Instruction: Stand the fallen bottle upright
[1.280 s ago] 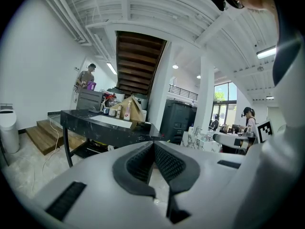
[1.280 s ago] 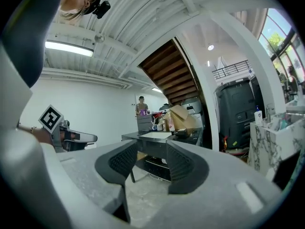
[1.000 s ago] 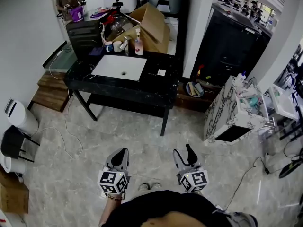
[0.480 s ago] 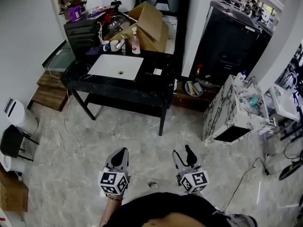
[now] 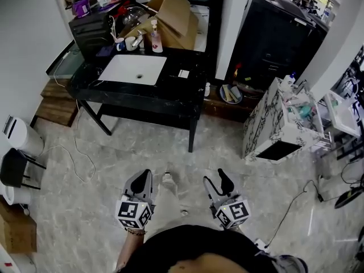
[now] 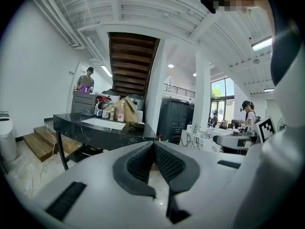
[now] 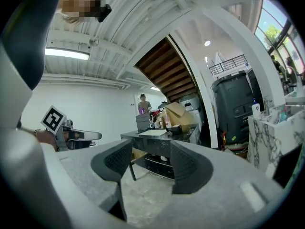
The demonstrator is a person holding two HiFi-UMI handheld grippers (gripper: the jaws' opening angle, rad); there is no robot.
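Observation:
A black table (image 5: 187, 92) with a white inset sink (image 5: 135, 69) stands well ahead of me. At its back edge an upright pink-and-white pump bottle (image 5: 153, 40) stands beside cups and a pale bottle (image 5: 139, 41) that seems to lie tilted; it is too small to be sure. My left gripper (image 5: 142, 179) hangs over the floor, far short of the table, its jaws pressed together with nothing between them (image 6: 153, 143). My right gripper (image 5: 217, 180) is level with it, jaws apart and empty (image 7: 151, 149). The table (image 7: 157, 136) shows between the right jaws.
An open cardboard box (image 5: 177, 17) sits behind the bottles. A marble-patterned cabinet (image 5: 267, 132) and a black cabinet (image 5: 278, 38) stand to the right. At left are wooden steps (image 5: 54, 104), a white bin (image 5: 23, 140), a black stool (image 5: 14, 169) and a floor cable (image 5: 74, 152). A person (image 6: 86, 82) stands behind the table.
The view has moved forward, so the table sits closer and lower-left in the head view. A foot now shows between the grippers. Both grippers keep their states.

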